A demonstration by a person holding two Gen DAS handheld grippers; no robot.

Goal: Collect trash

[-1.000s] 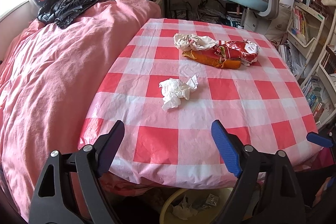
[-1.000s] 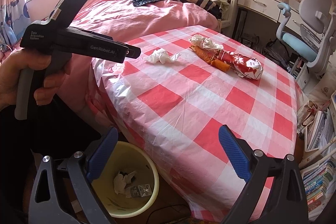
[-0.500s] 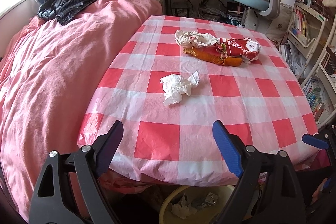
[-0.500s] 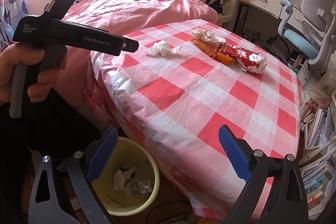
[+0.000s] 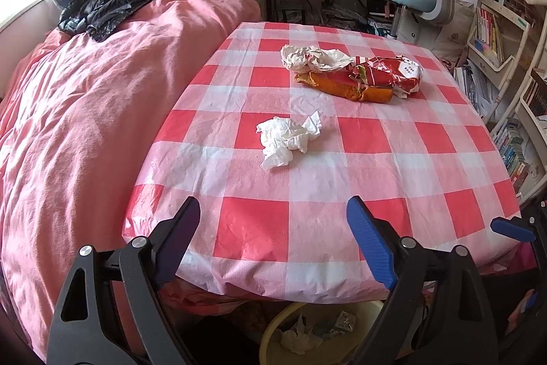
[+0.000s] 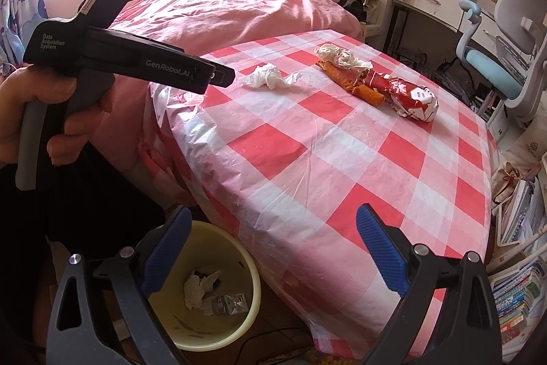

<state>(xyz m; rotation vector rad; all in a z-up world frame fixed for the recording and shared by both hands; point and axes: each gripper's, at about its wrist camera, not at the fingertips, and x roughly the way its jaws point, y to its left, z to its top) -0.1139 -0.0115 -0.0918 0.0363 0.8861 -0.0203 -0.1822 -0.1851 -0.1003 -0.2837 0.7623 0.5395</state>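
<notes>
crumpled white tissue – loose wad, lying near the left edge of the table | crumpled white paper wrapper – farther back, touching orange crinkled snack bag | red-and-white crushed wrapper – lying against the orange bag | pale yellow round bin – on the floor, holding tissue and foil scraps

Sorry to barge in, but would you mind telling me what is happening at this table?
A person is clearing trash with two handheld grippers. The left gripper and right gripper are both open and empty, short of the red-and-white checked tablecloth. A crumpled white tissue, a crumpled white paper wrapper, an orange packet and a red snack bag lie on it. The pale yellow bin below holds some scraps.
</notes>
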